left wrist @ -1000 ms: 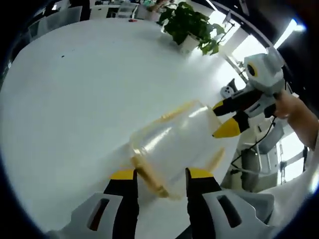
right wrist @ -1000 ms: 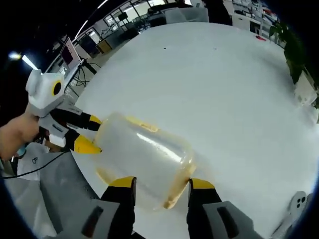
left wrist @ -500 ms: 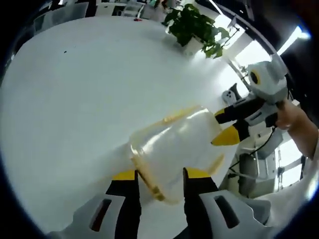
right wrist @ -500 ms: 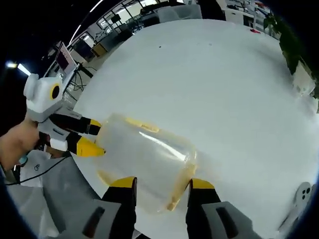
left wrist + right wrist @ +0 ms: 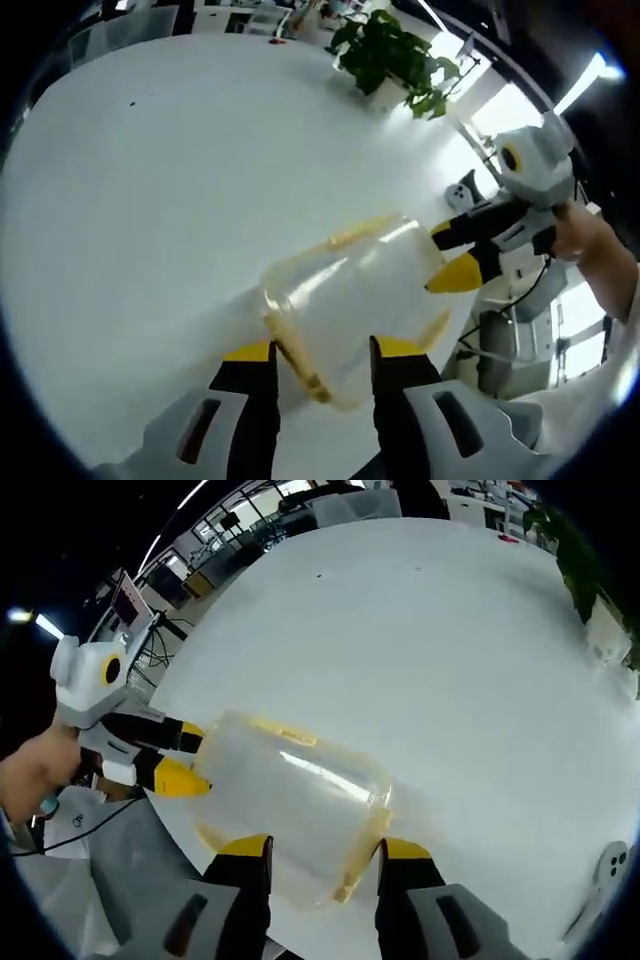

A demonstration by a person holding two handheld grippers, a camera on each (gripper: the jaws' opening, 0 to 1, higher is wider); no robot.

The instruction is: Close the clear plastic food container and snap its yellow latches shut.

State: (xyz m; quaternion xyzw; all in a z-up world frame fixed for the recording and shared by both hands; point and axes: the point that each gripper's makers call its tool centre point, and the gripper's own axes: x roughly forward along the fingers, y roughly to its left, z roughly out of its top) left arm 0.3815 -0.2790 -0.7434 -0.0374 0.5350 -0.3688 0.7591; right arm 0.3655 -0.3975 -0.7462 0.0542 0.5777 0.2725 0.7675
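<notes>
No writing or brand mark is legible in either view; the container [image 5: 345,300] carries no readable label.

Container: clear plastic, yellow trim, lying on its side near the table [image 5: 150,180] edge closest to the person, held between the two grippers from opposite ends. In the left gripper view one yellow latch [image 5: 298,362] runs along the near end between the jaws; another yellow strip sits along the upper edge. In the right gripper view the container [image 5: 290,805] shows a yellow latch [image 5: 358,865] at the near end, just inside the right jaw.

Left gripper [image 5: 320,350]: jaws parted about the container's width, straddling its near end; the tips lie against or just beside the walls, contact not resolvable through the clear plastic. Right gripper [image 5: 320,848]: the same stance at the opposite end, jaws wide, grip likewise uncertain.

Each gripper appears in the other's view with its yellow tips at the far end of the container, held by a hand [image 5: 585,235].

Room: the white table is bare and broad beyond the container. A potted plant [image 5: 385,60] stands at the far edge; a small white device [image 5: 460,187] sits near the rim.

Whether the lid is seated cannot be told; the plastic blurs into the tabletop.
</notes>
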